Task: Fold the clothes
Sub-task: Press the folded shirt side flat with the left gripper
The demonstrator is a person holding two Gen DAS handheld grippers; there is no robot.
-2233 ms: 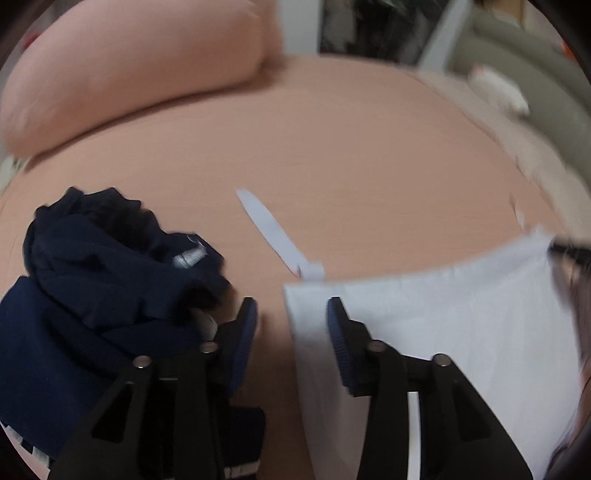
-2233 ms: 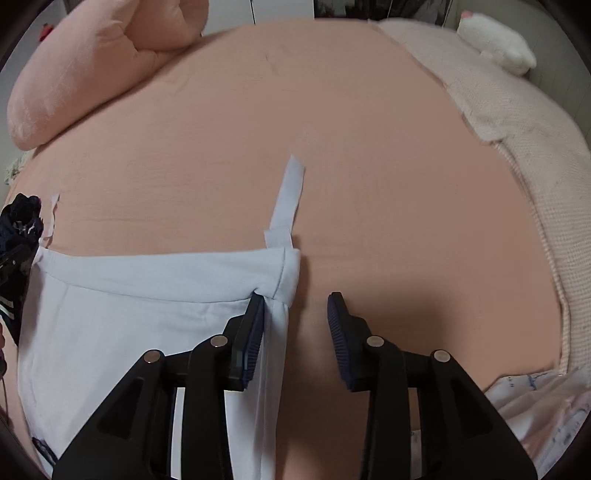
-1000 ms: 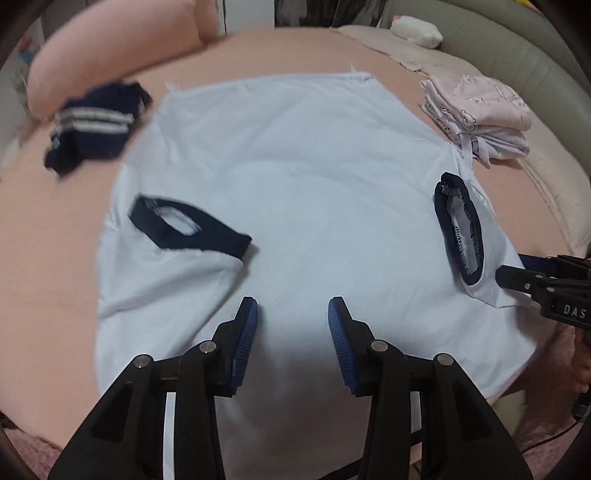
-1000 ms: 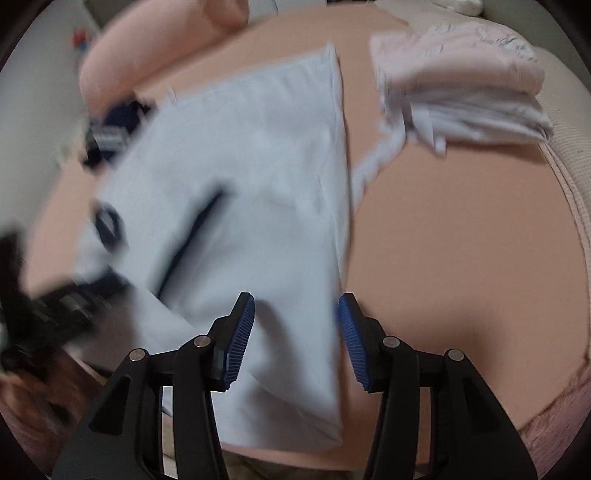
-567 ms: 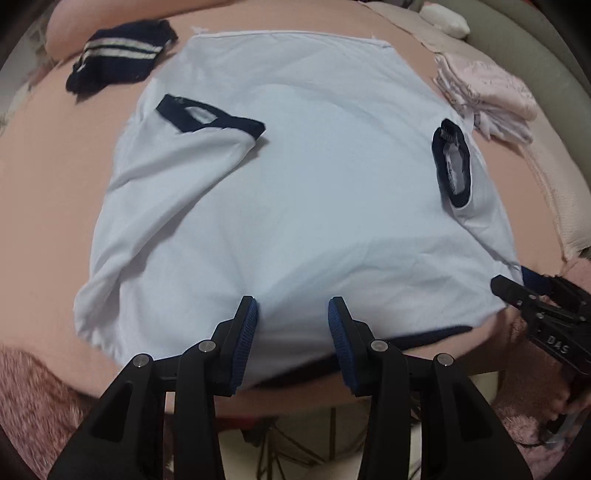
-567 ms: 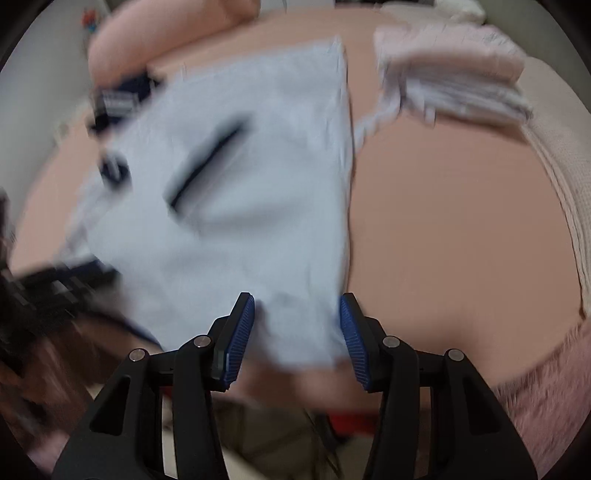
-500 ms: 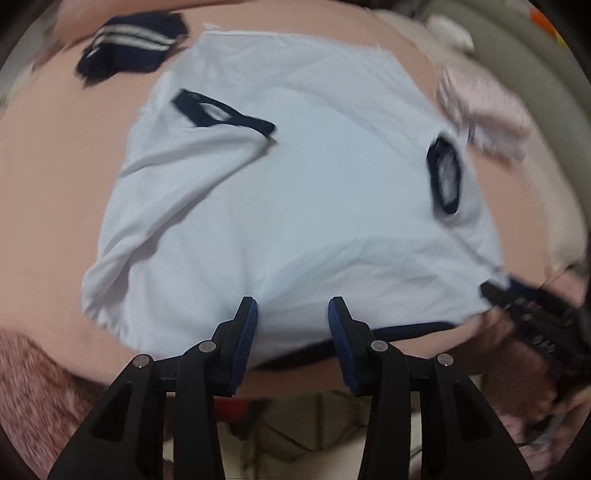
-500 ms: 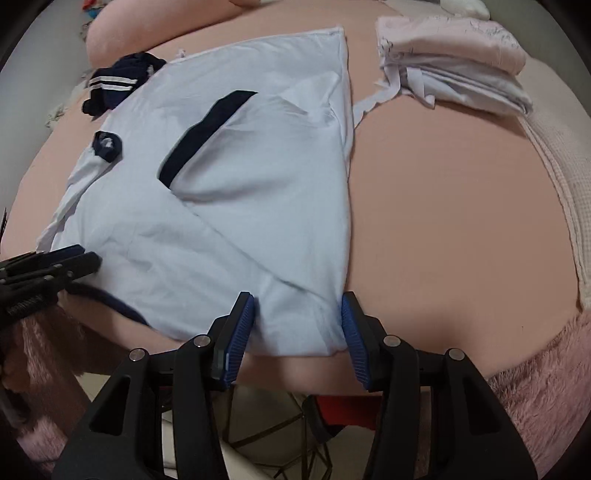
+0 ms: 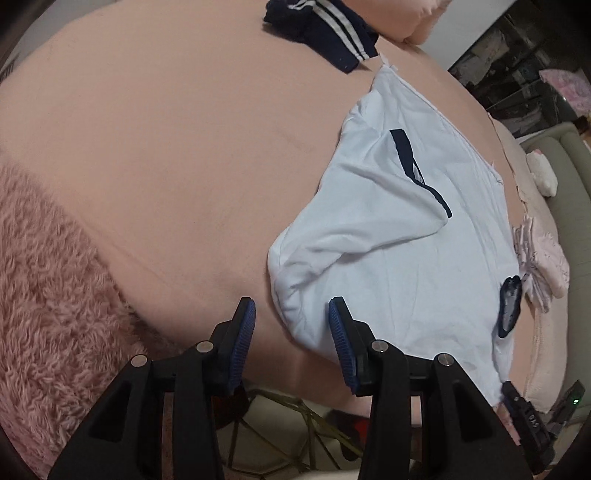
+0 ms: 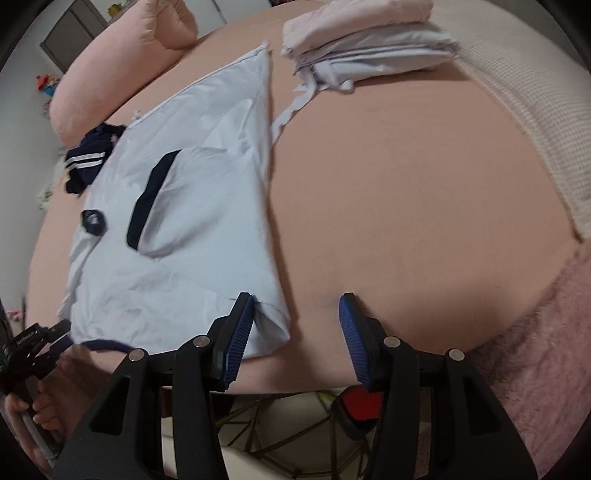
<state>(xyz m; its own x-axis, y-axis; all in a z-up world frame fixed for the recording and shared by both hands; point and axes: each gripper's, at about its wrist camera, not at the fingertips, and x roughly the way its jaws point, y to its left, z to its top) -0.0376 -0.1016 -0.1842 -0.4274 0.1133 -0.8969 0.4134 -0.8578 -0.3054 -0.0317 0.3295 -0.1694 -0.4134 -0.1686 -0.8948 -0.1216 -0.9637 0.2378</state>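
Observation:
A pale blue shirt (image 9: 399, 258) with navy-trimmed sleeves lies spread flat on the pink bed (image 9: 166, 129), both sleeves folded inward. My left gripper (image 9: 291, 328) is open and empty, hovering just in front of the shirt's near left corner. In the right wrist view the same shirt (image 10: 192, 229) lies left of centre. My right gripper (image 10: 297, 328) is open and empty at the shirt's near right corner, its left finger (image 10: 240, 325) next to the cloth. The right gripper's body shows at the lower right of the left wrist view (image 9: 528, 421).
A navy garment with white stripes (image 9: 325, 29) lies crumpled at the far side. A stack of folded pale clothes (image 10: 369, 40) sits at the far right. A pink pillow (image 10: 122, 74) lies behind. A fuzzy pink blanket (image 9: 44, 295) hangs at the bed's near edge.
Both grippers have swung outward to the shirt's near corners: the left one to the left corner, the right one to the right corner. Both stay open and empty.

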